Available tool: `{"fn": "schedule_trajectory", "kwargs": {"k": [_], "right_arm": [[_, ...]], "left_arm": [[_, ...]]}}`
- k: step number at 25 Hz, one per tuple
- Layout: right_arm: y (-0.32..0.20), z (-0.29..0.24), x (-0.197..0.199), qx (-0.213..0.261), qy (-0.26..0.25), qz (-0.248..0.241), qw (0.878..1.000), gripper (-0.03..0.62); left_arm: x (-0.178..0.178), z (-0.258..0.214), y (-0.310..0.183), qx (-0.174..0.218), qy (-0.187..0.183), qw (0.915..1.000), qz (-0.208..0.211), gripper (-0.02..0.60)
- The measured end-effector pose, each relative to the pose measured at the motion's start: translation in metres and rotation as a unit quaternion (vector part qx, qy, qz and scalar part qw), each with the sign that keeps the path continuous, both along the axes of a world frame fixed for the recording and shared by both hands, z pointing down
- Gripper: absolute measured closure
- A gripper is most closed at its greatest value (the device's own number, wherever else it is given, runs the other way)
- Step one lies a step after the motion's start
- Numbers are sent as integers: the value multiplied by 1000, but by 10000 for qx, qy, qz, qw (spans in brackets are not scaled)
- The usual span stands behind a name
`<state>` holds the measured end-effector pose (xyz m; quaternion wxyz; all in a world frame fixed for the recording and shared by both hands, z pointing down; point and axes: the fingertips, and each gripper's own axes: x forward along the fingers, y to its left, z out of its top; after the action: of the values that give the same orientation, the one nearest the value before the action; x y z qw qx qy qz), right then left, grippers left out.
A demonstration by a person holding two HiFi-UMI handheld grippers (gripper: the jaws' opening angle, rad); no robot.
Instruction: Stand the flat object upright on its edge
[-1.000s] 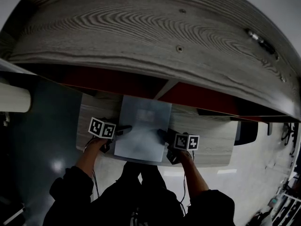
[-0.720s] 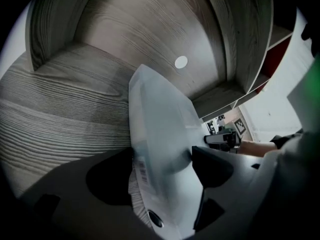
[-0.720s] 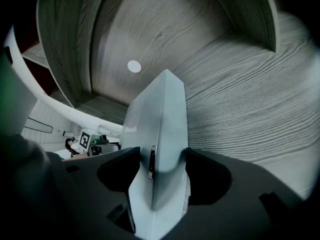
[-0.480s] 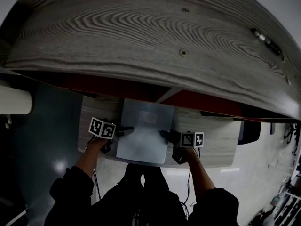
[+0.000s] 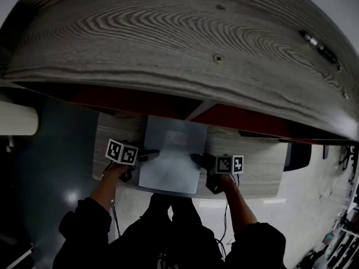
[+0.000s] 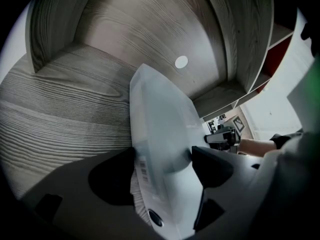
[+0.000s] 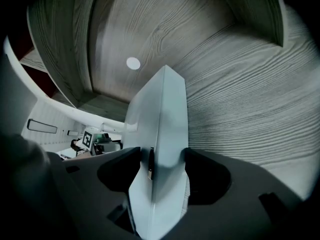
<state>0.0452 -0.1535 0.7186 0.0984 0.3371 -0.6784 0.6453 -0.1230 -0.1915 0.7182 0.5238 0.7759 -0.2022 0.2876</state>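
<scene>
The left gripper (image 5: 151, 155) and the right gripper (image 5: 196, 160) each have their fingers clamped on opposite side edges of the flat object (image 5: 171, 164), a pale grey slab spanning between both finger pairs, with the wood-grain surface (image 5: 255, 170) beyond them.

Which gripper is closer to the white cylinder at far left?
Left. Left gripper holds the flat case on the side facing the white cylinder; right gripper holds the opposite side, farther away.
</scene>
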Motion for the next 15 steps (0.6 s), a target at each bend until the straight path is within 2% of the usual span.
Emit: {"fn": "schedule_trajectory", "kwargs": {"k": [15], "right_arm": [[-4,-13,3,232,112,-81,9996,339]], "left_arm": [[3,-17,-7,324,-27,9994,147,218]]}}
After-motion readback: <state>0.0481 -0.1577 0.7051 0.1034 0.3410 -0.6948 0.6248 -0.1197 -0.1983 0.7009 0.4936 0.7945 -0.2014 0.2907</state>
